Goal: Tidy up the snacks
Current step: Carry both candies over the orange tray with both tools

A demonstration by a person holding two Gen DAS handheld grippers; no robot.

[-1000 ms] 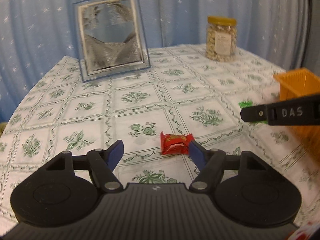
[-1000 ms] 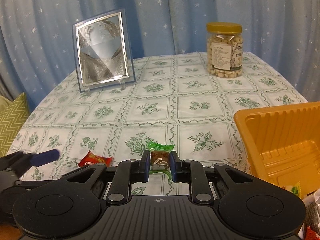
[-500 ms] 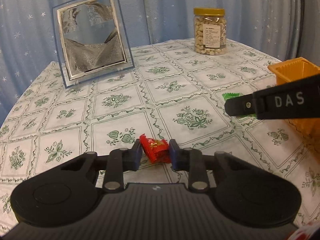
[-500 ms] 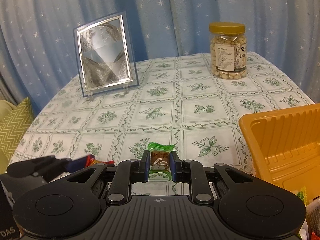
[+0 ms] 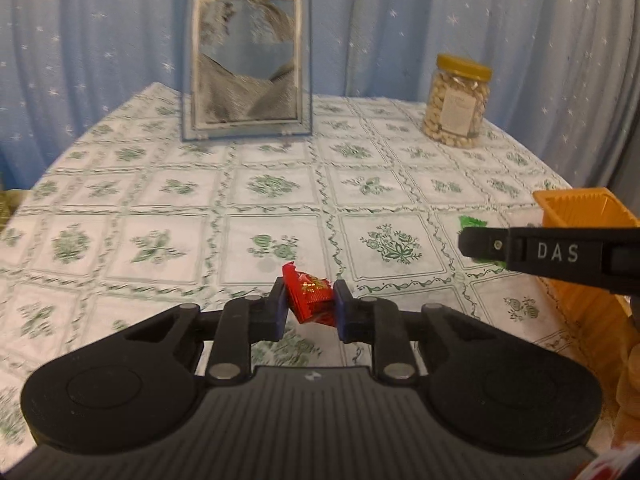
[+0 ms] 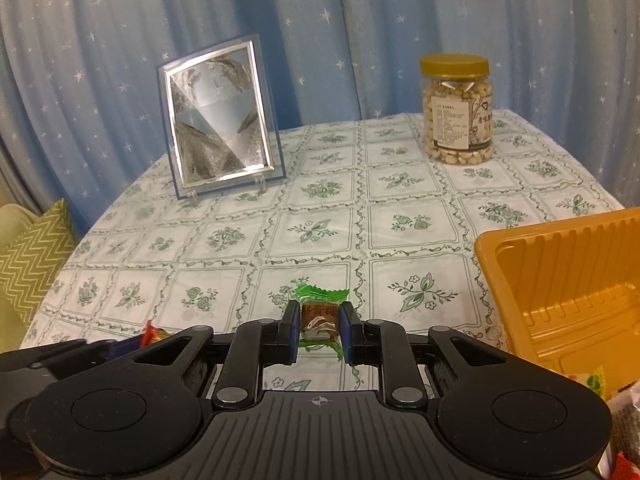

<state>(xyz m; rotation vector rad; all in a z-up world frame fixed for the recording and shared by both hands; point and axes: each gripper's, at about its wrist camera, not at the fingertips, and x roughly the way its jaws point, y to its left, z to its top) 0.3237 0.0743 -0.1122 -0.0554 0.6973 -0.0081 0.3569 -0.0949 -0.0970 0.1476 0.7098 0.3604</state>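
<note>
The table, under a white cloth printed with green flower squares, fills both views, and the orange tray at its right edge serves as the landmark for everything else. Well away from the tray, toward the far left of the table, a sand-picture frame stands upright; straight back from the tray, near the far edge, sits a jar of nuts with a yellow lid. Just left of the tray, the right gripper is clamped on a green-wrapped candy, its pads pressing the brown middle of the wrapper. Farther left from the tray, the left gripper pinches a red-wrapped candy, which looks tilted and lifted off the cloth. As for progress, both sweets are in hand but neither is in the tray, whose visible compartments look bare (a few wrappers show at the tray's near corner, too cropped to say whether they lie in it or beside it). What seems left is carrying both candies over the tray wall and letting them go. For writing, the side of the right gripper reads "DAS" in the left wrist view; the jar's white label and the green candy's brown panel carry print too small to read.
</note>
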